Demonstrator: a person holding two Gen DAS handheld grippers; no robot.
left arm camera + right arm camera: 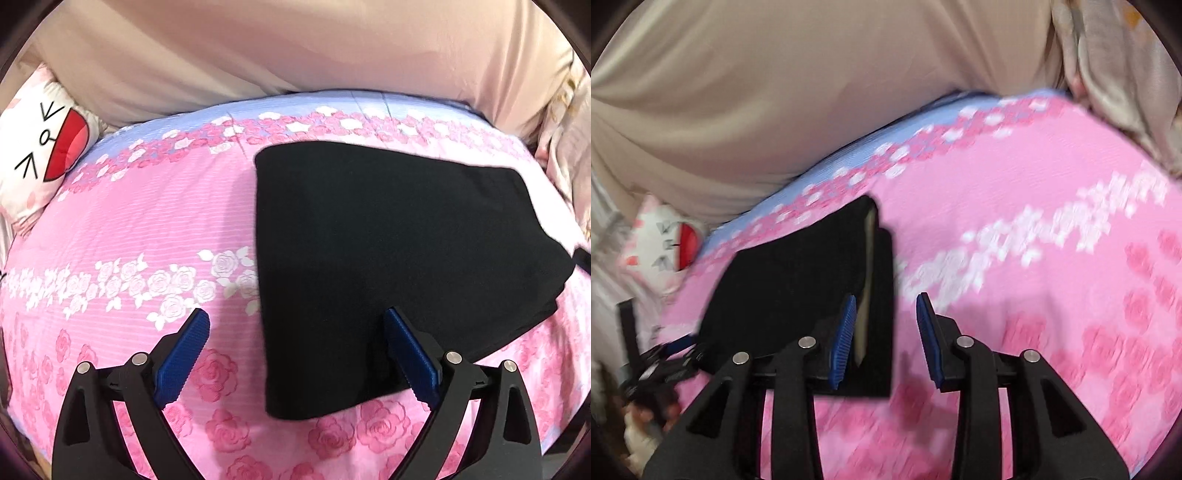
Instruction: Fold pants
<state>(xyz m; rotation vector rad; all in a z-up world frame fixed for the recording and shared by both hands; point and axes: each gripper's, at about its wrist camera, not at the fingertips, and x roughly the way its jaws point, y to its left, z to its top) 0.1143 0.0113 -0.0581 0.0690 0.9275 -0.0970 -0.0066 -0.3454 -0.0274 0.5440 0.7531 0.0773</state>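
Note:
The black pants [388, 258] lie folded into a compact rectangle on the pink rose-print bedspread [147, 229]. My left gripper [295, 325] is open and empty, its blue pads straddling the near left edge of the pants from above. In the right wrist view the pants [798, 280] lie left of centre, with layered folded edges showing. My right gripper [886, 306] is open and empty over the pants' right edge; this view is motion-blurred. The left gripper [661, 354] shows at the lower left of that view.
A white cat-face pillow [40, 158] lies at the bed's left. A beige cover [295, 48] rises behind the bed. Pale crumpled fabric [569, 155] sits at the right edge. The bedspread has a blue band [332, 107] at the far side.

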